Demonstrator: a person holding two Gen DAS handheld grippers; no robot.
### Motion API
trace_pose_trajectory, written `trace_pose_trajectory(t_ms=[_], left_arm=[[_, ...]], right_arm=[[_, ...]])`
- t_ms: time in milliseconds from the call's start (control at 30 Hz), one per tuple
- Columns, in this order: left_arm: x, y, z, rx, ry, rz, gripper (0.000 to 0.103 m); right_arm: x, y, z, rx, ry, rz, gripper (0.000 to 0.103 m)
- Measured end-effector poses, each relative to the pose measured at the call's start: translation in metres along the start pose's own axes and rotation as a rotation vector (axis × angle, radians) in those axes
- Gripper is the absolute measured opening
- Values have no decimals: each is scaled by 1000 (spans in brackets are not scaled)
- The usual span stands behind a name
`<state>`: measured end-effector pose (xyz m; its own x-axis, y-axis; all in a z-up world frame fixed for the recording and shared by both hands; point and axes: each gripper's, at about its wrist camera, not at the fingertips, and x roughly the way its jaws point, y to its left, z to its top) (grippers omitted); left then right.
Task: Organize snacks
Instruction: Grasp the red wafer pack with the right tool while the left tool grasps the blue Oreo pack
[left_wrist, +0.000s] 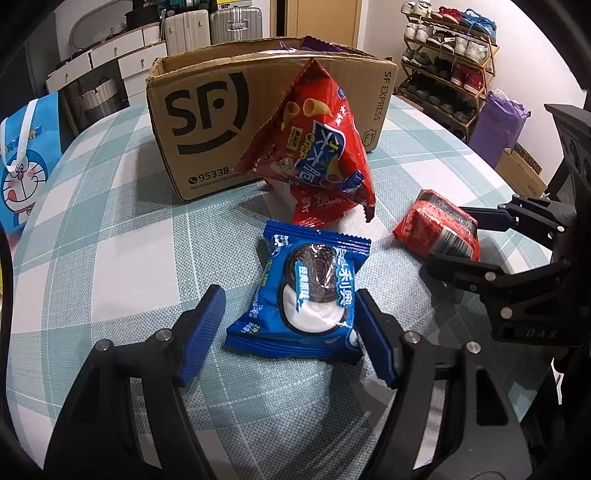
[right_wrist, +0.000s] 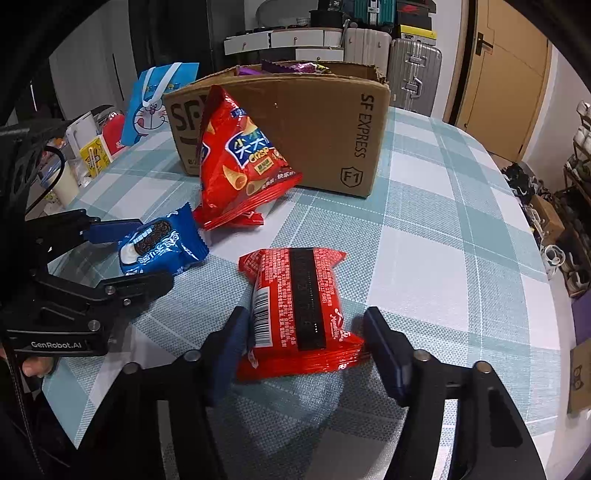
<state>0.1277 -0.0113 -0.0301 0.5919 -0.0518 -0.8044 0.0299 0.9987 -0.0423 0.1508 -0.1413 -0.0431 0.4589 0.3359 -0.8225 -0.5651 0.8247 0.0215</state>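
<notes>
A blue cookie pack (left_wrist: 306, 280) lies on the checked tablecloth between the blue pads of my left gripper (left_wrist: 290, 295), which is shut on it. The right wrist view shows that gripper (right_wrist: 151, 251) from the side, with a finger on each side of the blue pack (right_wrist: 159, 247). A red snack pack (right_wrist: 295, 306) lies barcode side up, and my right gripper (right_wrist: 306, 314) is shut on its two sides. In the left wrist view this red pack (left_wrist: 436, 225) lies to the right. A red triangular chip bag (left_wrist: 317, 147) stands against the cardboard box (left_wrist: 207, 122).
The open cardboard box (right_wrist: 314, 129) stands at the back of the table (right_wrist: 443, 258) with purple wrappers showing over its rim. A blue cartoon gift bag (right_wrist: 155, 107) stands to its left. A shoe rack (left_wrist: 450, 66) and suitcases line the room beyond.
</notes>
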Motion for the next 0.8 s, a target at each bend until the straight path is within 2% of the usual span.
trace_pose_trajectory(t_ms=[200, 300, 533, 567, 633, 800], left_arm=[[0, 0, 0, 1, 1, 0, 69], [0, 0, 0, 1, 1, 0, 69], [0, 0, 0, 3, 1, 4, 69], [0, -1, 0, 3, 0, 5, 68], [-2, -1, -1, 6, -7, -2, 59], [-6, -2, -2, 6, -11, -32, 54]], right_arm=[[-4, 5, -1, -25, -18, 38, 58], [-9, 7, 0, -35, -37, 49, 50], [-19, 4, 4, -18, -73, 72, 47], [-20, 4, 4, -16, -76, 74, 47], [-21, 1, 4, -7, -83, 81, 47], [-24, -4, 4, 13, -85, 98, 47]])
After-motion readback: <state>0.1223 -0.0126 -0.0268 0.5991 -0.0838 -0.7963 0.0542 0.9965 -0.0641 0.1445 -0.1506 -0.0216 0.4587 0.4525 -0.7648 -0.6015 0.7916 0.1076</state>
